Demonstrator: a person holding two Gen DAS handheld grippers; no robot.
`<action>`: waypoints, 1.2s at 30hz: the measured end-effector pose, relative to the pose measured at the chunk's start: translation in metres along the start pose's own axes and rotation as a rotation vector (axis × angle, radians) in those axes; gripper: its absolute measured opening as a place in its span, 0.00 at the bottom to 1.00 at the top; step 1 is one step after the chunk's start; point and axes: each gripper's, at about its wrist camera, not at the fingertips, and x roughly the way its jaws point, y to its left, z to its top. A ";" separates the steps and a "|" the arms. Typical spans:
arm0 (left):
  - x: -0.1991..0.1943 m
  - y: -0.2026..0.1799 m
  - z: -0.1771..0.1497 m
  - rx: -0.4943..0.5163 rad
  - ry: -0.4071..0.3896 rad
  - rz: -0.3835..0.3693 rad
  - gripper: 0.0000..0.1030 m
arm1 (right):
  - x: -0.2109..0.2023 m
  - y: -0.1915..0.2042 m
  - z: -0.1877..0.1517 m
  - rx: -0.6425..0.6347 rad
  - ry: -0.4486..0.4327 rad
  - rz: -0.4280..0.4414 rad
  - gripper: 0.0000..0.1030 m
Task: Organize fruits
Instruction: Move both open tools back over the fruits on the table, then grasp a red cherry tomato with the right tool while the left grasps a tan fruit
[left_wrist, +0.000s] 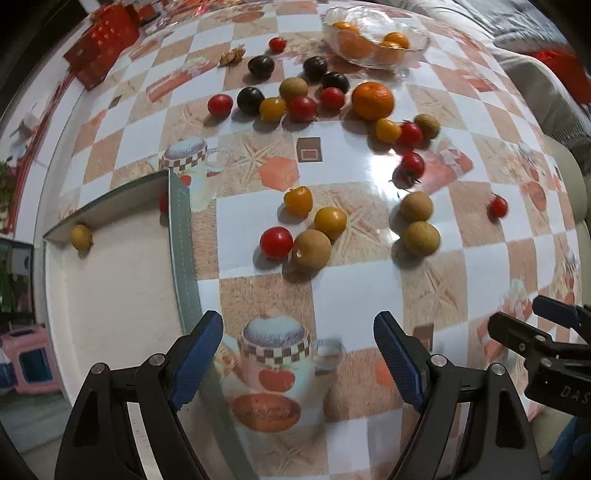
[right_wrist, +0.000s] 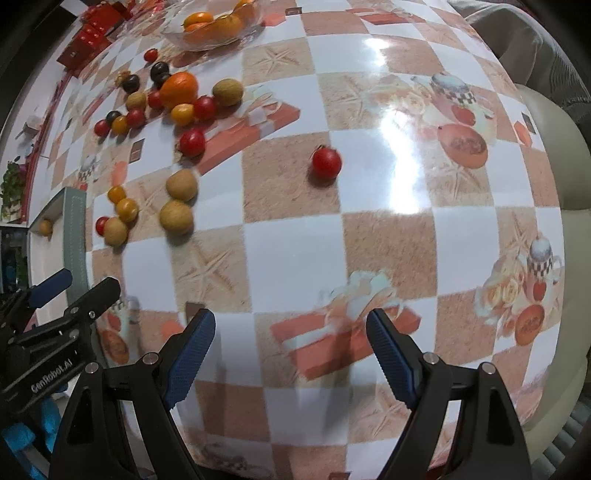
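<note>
Several small fruits lie scattered on the checked tablecloth: red cherry tomatoes, yellow ones, tan longans, dark plums and a large orange (left_wrist: 372, 100). A red tomato (left_wrist: 276, 242) and a tan longan (left_wrist: 311, 250) lie nearest ahead of my left gripper (left_wrist: 298, 360), which is open and empty above a printed teapot. A white box (left_wrist: 122, 280) at the left holds one tan fruit (left_wrist: 81, 237). My right gripper (right_wrist: 290, 354) is open and empty over bare cloth; a lone red tomato (right_wrist: 326, 163) sits well ahead of it. Each gripper shows at the edge of the other's view.
A glass bowl (left_wrist: 413, 46) with several oranges stands at the table's far side. Red boxes (left_wrist: 99, 48) sit at the far left corner. A pale cushioned seat (right_wrist: 554, 155) borders the table on the right. A pink stool (left_wrist: 29, 362) stands on the floor at the left.
</note>
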 end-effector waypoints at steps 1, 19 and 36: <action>0.003 0.000 0.002 -0.008 -0.001 0.003 0.82 | 0.001 -0.002 0.002 -0.002 -0.003 -0.005 0.84; 0.038 -0.007 0.027 -0.089 0.005 0.016 0.66 | 0.026 -0.006 0.087 -0.110 -0.123 -0.114 0.60; 0.029 -0.012 0.020 -0.030 -0.013 -0.081 0.29 | 0.006 -0.001 0.053 -0.117 -0.139 0.006 0.19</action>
